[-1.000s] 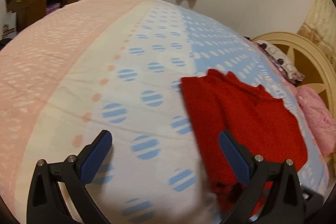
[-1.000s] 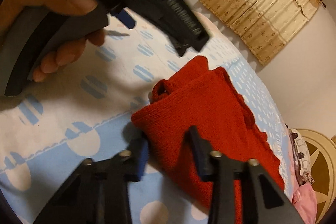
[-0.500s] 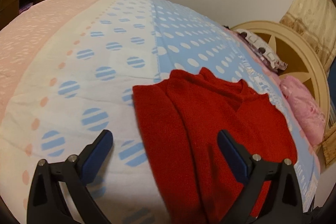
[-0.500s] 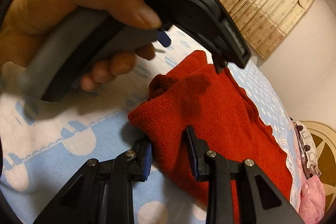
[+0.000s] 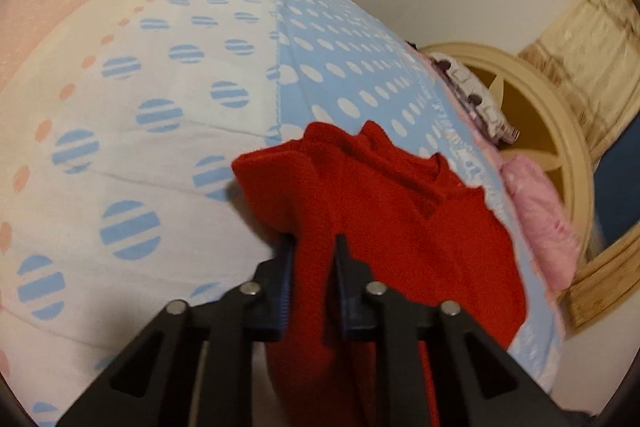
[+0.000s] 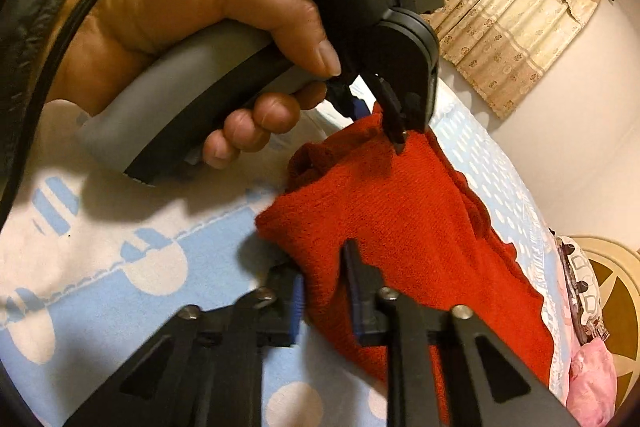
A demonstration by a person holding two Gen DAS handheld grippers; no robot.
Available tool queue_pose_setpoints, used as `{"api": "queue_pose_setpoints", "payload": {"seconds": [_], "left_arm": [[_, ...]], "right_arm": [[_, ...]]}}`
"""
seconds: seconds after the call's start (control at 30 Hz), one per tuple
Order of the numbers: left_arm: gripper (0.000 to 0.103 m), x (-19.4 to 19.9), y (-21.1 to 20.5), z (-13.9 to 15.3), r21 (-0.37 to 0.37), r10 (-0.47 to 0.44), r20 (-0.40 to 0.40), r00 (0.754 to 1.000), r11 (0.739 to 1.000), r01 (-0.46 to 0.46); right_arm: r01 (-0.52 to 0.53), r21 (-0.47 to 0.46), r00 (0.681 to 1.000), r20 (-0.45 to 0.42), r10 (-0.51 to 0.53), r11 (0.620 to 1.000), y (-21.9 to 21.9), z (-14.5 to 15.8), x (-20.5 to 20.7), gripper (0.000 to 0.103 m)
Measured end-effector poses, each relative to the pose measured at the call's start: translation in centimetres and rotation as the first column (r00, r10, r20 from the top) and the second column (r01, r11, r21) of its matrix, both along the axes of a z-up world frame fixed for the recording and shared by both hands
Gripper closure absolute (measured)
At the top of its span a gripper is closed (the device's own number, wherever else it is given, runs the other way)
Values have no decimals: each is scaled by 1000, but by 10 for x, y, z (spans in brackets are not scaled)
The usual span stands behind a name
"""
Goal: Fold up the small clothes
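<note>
Red garment (image 5: 400, 227) pinched in both claws

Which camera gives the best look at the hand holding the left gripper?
The right wrist view: the hand fills its upper left, wrapped around the grey handle of the left gripper. The left wrist view shows only that gripper's fingers on the red sweater, no hand.

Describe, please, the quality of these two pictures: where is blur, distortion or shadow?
Left wrist view: strong fisheye bending, the bed cover bulges like a dome; the headboard at the right edge is smeared, the corners are dark. Right wrist view: sharper; the hand and its tool throw a dark shadow on the cover beneath them; the red sweater shows its knit texture clearly.
</note>
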State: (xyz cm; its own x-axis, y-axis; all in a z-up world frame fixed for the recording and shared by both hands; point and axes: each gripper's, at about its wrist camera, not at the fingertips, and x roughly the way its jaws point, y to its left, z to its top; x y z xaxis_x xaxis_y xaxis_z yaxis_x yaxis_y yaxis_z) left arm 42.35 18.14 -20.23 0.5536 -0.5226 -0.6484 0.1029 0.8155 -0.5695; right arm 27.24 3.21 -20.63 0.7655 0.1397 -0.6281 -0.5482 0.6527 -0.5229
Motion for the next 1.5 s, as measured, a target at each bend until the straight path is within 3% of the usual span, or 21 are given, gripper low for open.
{"api": "queue_pose_setpoints", "payload": {"seconds": [0.47, 0.73, 1.07, 1.5], "left_arm": [[89, -4, -12, 40, -59, -15, 94, 996, 998, 20], [89, 6, -27, 52, -176, -2, 127, 992, 984, 25], [89, 15, -72, 77, -155, -46, 172, 984, 985, 73], [89, 30, -157, 93, -125, -153, 200, 968, 976, 180]], "right_arm": [[26, 118, 1000, 7, -27, 993, -28, 39, -8, 95], [91, 192, 994, 40, -101, 977, -62, 63, -2, 96], [159, 267, 984, 34, -174, 951, -98, 71, -5, 96], [285, 402, 957, -64, -283, 870, -168, 82, 3, 96]]}}
